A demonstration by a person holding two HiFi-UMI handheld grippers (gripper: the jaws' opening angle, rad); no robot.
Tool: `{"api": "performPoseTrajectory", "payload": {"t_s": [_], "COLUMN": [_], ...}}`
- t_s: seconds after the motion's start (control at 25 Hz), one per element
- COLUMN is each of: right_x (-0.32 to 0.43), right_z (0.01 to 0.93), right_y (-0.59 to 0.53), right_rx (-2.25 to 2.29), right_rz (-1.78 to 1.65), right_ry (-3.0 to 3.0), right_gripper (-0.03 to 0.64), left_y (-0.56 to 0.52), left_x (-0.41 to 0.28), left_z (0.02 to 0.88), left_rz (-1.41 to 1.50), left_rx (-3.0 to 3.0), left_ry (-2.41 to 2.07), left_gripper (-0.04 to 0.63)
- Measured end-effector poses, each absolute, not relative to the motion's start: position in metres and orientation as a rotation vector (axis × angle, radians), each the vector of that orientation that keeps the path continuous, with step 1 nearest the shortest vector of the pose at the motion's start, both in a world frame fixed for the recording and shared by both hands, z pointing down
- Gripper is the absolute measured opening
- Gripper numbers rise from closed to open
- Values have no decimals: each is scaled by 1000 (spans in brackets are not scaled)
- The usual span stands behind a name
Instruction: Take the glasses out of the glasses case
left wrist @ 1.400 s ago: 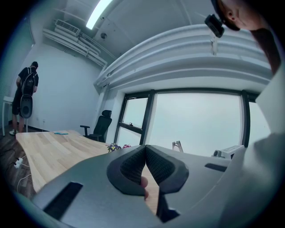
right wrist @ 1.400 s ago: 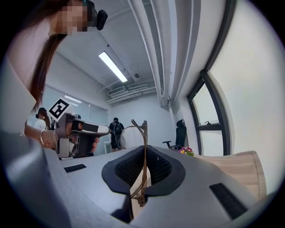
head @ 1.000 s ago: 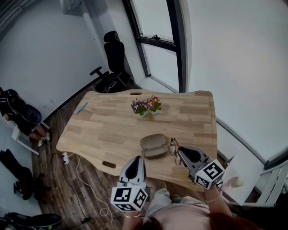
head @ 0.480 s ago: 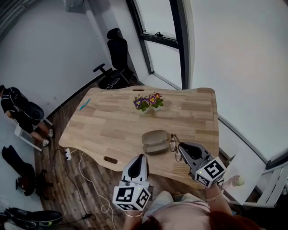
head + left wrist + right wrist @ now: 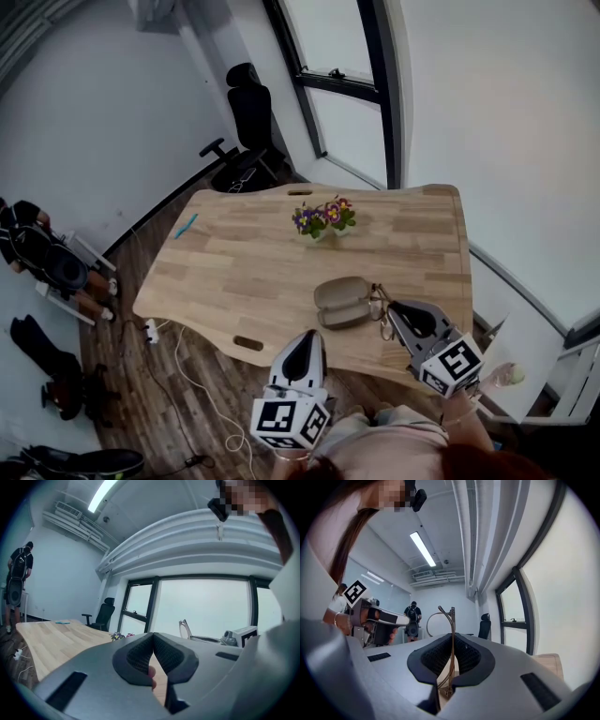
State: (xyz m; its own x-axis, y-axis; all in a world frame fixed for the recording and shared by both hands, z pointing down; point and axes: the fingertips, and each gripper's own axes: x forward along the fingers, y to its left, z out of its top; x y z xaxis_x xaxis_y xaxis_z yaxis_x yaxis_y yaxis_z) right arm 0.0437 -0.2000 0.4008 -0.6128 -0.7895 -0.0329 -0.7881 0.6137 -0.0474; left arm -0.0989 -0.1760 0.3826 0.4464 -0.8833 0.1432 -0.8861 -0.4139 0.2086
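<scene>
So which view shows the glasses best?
The right gripper view: the glasses fill the middle, pinched between the right tongs. The head view shows them small beside the case; the left gripper view shows only a distant rim.

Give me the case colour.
Taupe, a greyish brown: the case shows best in the head view.
</scene>
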Motion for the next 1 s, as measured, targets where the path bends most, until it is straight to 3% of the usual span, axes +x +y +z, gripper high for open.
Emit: {"api": "performPoseTrajectory", "payload": {"t_s": [1.0], "right_x": [20], "right_z": [391], "right_y": [-200], "right_rx": [-1556], "right_rz": [7], "right_ry": [2715], "right_gripper": [13], "left_y": [-187], "left_x": [-141], "left_z": [385], "left_rz": [-23], "left_rx": [2503], "left_ry": [-1414], "left_gripper": [0]}}
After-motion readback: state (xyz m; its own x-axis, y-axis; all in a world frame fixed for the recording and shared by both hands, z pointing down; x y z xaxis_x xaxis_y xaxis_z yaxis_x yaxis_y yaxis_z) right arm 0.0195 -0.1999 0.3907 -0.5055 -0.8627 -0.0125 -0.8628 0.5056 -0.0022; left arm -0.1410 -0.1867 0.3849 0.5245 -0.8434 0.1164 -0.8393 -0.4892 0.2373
